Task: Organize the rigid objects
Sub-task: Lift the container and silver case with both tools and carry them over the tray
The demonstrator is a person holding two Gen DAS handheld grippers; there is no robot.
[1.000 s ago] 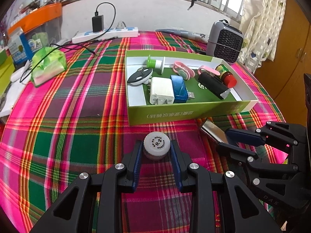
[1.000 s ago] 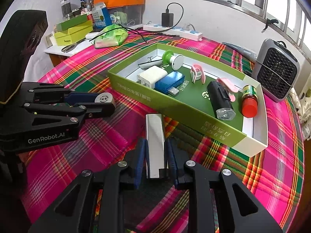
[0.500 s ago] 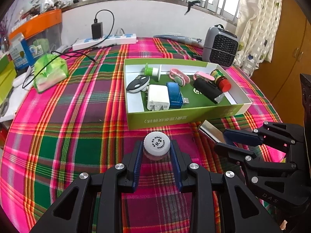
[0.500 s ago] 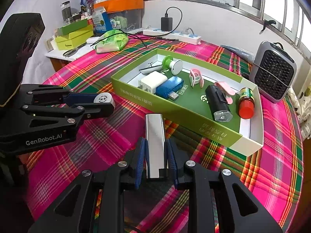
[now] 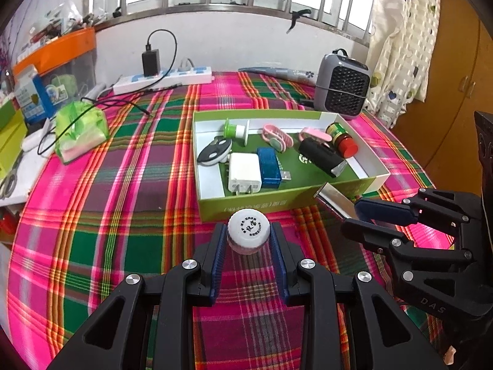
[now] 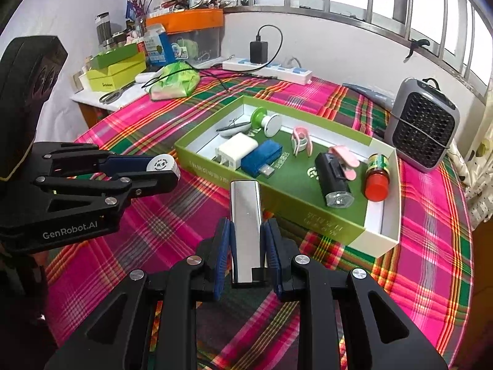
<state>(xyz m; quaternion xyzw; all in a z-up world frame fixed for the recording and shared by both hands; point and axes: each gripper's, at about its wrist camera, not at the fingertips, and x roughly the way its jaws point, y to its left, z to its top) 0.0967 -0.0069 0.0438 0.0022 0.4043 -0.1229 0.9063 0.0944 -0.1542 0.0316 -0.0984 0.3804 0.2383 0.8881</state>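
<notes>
My left gripper (image 5: 248, 240) is shut on a small white-capped bottle (image 5: 248, 234), held above the plaid cloth in front of the green box (image 5: 277, 205). The bottle also shows in the right wrist view (image 6: 163, 164). My right gripper (image 6: 246, 240) is shut on a silver metal bar (image 6: 246, 215), held just before the box's near wall (image 6: 277, 195); the bar also shows in the left wrist view (image 5: 334, 197). The box holds a white charger (image 5: 245, 175), a blue USB adapter (image 5: 271, 168), a black flashlight (image 5: 320, 155), a red-capped bottle (image 5: 342, 138), pink clips and a green spool.
A grey fan heater (image 5: 342, 88) stands behind the box. A green tissue pack (image 5: 80, 129) and a power strip (image 5: 163, 78) with cables lie at the far left. Boxes and an orange-lidded bin (image 6: 188, 35) crowd a side shelf. Plaid cloth (image 5: 107, 203) covers the table.
Both grippers have risen and pulled back a little from the box, each still holding its object. The box's contents have not moved.
</notes>
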